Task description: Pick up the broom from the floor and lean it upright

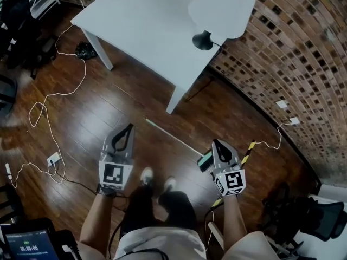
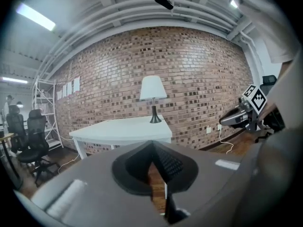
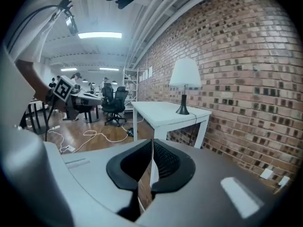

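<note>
The broom lies flat on the wooden floor in the head view. Its thin white handle (image 1: 173,137) runs from below the table's corner down to the right, and its dark teal head (image 1: 205,161) sits by my right gripper (image 1: 216,142). That gripper hovers just right of the broom head with its jaws shut and nothing between them (image 3: 152,144). My left gripper (image 1: 130,127) is held left of the handle, apart from it, also shut and empty (image 2: 152,145). Neither gripper view shows the broom clearly.
A white table (image 1: 146,31) with a white lamp (image 1: 219,4) stands ahead against the brick wall (image 1: 293,53). White cables (image 1: 49,107) trail over the floor at left. A yellow-black striped bar (image 1: 248,151) lies right of my right gripper. An office chair (image 1: 320,215) stands at lower right.
</note>
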Tool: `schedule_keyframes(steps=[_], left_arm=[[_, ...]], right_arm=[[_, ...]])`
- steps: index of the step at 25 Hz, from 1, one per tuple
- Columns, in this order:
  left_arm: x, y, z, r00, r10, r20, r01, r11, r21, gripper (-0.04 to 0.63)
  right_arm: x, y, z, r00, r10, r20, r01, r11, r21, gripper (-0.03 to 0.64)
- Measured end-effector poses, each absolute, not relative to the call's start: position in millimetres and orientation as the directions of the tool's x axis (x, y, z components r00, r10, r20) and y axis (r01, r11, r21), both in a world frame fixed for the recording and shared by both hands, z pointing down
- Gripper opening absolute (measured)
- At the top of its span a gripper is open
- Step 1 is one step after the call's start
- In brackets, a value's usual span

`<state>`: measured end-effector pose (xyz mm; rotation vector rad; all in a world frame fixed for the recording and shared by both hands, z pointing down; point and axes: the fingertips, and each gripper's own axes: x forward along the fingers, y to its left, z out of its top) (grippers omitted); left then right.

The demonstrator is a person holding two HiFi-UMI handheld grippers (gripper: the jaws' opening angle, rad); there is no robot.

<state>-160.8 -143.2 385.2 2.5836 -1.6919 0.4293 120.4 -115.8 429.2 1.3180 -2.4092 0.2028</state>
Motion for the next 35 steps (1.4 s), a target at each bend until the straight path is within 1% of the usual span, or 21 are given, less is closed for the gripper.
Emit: schedule_keyframes(steps=[5,10,14,18,21,23,25,28,31,33,35], left_arm=[[-192,-147,472,0.345,-0.894,0.286,-0.909,-0.394,-0.134,0.002],[-213,-148,575,0.314,-0.891,0.328,-0.929,-0.359,-0.086,0.002],[-218,-148,664,0.313,-0.880,0.357,-0.934,-0.354,-0.053,0.002],[-215,-143,756,0.314,-0.877,0.363,-0.933,-0.356,-0.052,0.002],[-212,-135,816,0.317,-0.871,0.375,-0.930,-0.362,-0.056,0.002],[-209,-130,848,0.326,-0.865,0.382,-0.925,-0.375,-0.060,0.002],[-209,-129,872,0.327,-0.866,0.377,-0.925,-0.375,-0.060,0.002],[-206,-129,894,0.331,-0.870,0.365,-0.925,-0.375,-0.055,0.002],[-205,-127,916,0.340,-0.870,0.357,-0.925,-0.378,-0.041,0.002],[-210,-125,934,0.335,-0.869,0.364,-0.927,-0.373,-0.039,0.002],[-214,-124,949,0.327,-0.871,0.366,-0.928,-0.369,-0.047,0.002]], right_arm=[[90,-135,538,-0.534,-0.719,0.446,-0.788,0.614,0.046,0.037],[62,-138,661,-0.585,-0.625,0.517,-0.732,0.682,-0.003,0.041],[46,-142,783,-0.613,-0.534,0.582,-0.683,0.729,-0.051,0.081],[35,-148,892,-0.619,-0.472,0.628,-0.643,0.763,-0.061,0.088],[23,-142,965,-0.634,-0.377,0.675,-0.569,0.819,-0.077,0.105],[18,-138,1008,-0.622,-0.308,0.720,-0.502,0.863,-0.064,0.115],[18,-142,1045,-0.600,-0.266,0.755,-0.464,0.884,-0.057,0.115],[14,-146,1098,-0.569,-0.190,0.800,-0.422,0.903,-0.086,0.121],[7,-141,1144,-0.511,-0.097,0.854,-0.324,0.942,-0.086,0.126],[0,-142,1163,-0.482,-0.084,0.872,-0.299,0.951,-0.073,0.127],[-7,-148,1176,-0.469,-0.104,0.877,-0.330,0.942,-0.065,0.129]])
